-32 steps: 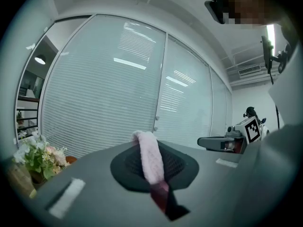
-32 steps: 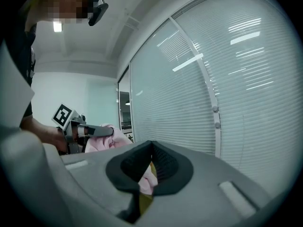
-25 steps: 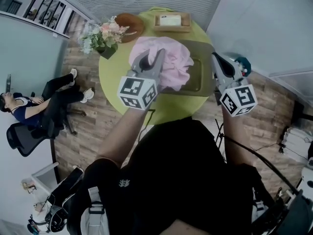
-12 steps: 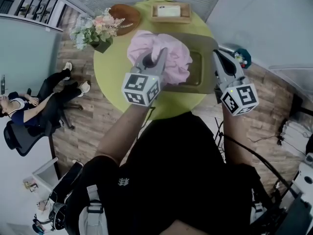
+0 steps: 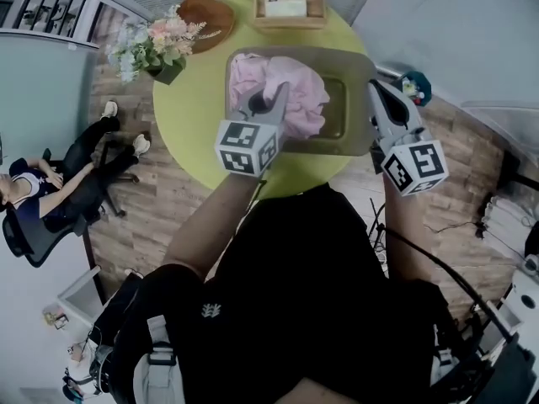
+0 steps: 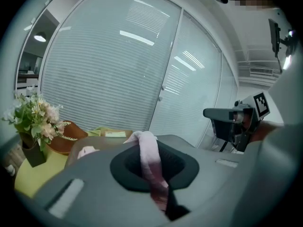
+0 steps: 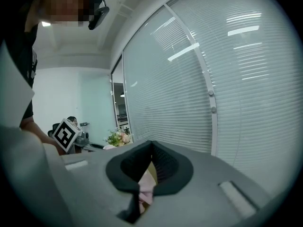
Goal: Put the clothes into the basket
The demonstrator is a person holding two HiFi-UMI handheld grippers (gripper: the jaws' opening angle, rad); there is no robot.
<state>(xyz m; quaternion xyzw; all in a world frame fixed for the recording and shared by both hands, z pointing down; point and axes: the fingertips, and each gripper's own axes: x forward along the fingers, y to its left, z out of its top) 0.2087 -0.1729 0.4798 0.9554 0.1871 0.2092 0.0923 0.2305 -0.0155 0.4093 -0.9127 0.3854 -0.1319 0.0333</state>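
A pink garment (image 5: 290, 91) lies bunched inside the tan rectangular basket (image 5: 352, 72) on the round green table (image 5: 189, 120). My left gripper (image 5: 268, 101) hangs over the basket's middle, shut on the garment; in the left gripper view a pink strand (image 6: 147, 157) runs up between its closed jaws. My right gripper (image 5: 377, 93) hovers at the basket's right rim, apart from the pile. Its jaws meet at the tips (image 7: 151, 144), and through the slit below them show a bit of pink cloth (image 7: 146, 186) and tan basket.
At the table's far side stand a flower vase (image 5: 152, 47), a brown hat (image 5: 206, 19) and a wooden tray (image 5: 289, 8). A person sits in an office chair (image 5: 38, 204) on the wood floor to the left. A teal object (image 5: 416, 84) lies right of the table.
The pink garment, which spilled over the basket's left rim, now sits inside the basket. My left gripper has come down with it. The right gripper has barely moved.
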